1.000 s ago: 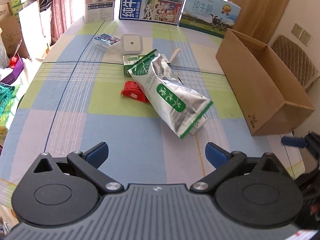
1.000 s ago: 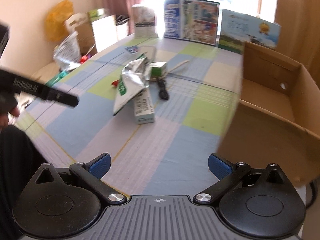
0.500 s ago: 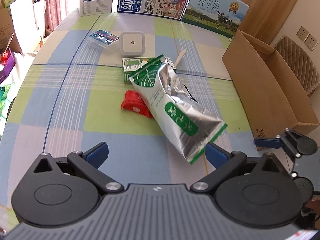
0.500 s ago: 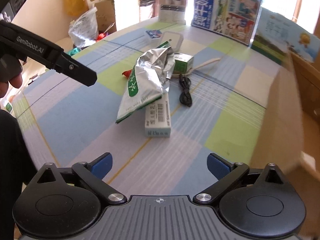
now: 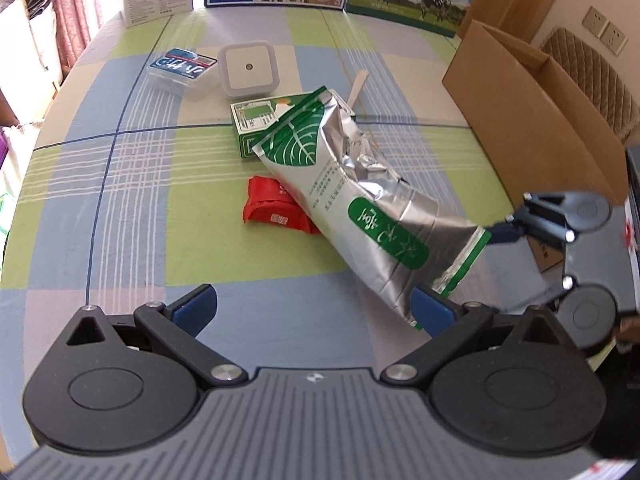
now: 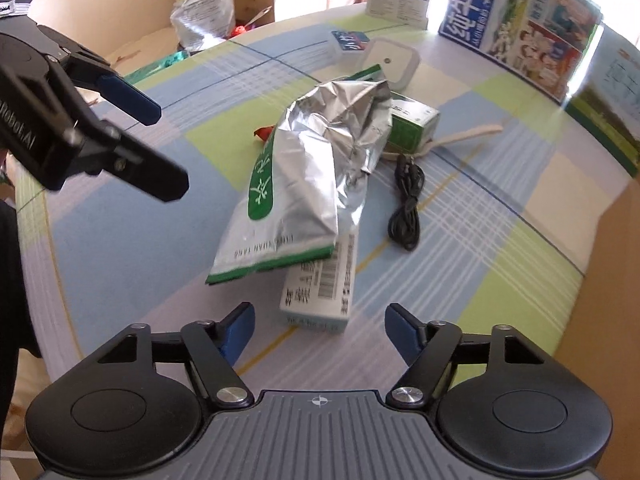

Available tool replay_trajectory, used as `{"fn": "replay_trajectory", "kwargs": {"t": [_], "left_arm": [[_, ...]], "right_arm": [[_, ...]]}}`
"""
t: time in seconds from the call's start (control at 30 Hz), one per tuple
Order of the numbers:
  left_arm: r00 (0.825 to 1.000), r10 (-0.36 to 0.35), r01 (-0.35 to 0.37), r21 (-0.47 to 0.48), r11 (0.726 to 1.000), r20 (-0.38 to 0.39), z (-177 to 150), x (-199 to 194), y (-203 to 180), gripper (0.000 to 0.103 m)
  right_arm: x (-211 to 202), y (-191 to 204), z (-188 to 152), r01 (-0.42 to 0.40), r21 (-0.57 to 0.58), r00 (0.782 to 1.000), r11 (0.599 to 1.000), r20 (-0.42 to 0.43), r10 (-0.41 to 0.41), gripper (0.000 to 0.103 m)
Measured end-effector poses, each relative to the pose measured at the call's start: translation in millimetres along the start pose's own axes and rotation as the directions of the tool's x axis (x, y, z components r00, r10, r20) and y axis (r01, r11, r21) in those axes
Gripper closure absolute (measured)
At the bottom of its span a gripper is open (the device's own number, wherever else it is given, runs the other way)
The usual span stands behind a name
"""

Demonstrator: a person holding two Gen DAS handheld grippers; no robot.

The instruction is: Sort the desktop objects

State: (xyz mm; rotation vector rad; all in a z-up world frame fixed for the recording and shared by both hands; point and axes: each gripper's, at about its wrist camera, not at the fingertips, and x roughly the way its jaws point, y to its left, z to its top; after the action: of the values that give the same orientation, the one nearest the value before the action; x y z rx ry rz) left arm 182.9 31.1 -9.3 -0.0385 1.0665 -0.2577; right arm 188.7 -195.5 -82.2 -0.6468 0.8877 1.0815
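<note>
Right gripper (image 6: 319,330) nearer foil bag (image 6: 304,172)

A: What lies in the middle of the worktop (image 5: 120,208)?

B: A foil bag (image 5: 360,200), lying across a small carton (image 5: 256,128) at its far end and a long box (image 6: 320,288) at its near end. A flat packet (image 5: 272,208) sits just left of the bag.

A: And farther back?

B: A square device (image 5: 248,68), with a clear case (image 5: 180,68) to its left. A cardboard box (image 5: 532,120) stands at the right edge. A coiled cable (image 6: 408,196) lies right of the bag.
</note>
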Motion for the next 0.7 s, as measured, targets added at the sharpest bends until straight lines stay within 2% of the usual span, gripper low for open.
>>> {"fn": "replay_trajectory", "kwargs": {"t": [0.13,0.23,0.5,0.7], "left_arm": [[1.000,0.006,-0.005,0.022,1.000,-0.023,-2.5,5.0,3.9,0.002],[0.999,0.006,-0.005,0.020,1.000,-0.037,-4.9,7.6,6.3,0.002],[0.999,-0.011,0.012,0.041,0.999,-0.038,-0.7,9.4,-0.5,0.002],[0.999,-0.046,0.047,0.052,0.998,-0.018,18.7,11.3,-11.9,0.002]], "right_arm": [[10.6,-6.0,7.5,-0.004,-0.007,1.000,1.000,-0.016,0.004,0.046],[13.2,-9.1,10.3,-0.011,0.015,1.000,1.000,-0.021,0.012,0.066],[3.7,-10.9,3.5,0.076,0.012,0.996,0.997,-0.050,-0.076,0.068],[-5.9,-17.0,-4.3,0.121,0.018,0.990,0.993,-0.078,-0.119,0.068]]}}
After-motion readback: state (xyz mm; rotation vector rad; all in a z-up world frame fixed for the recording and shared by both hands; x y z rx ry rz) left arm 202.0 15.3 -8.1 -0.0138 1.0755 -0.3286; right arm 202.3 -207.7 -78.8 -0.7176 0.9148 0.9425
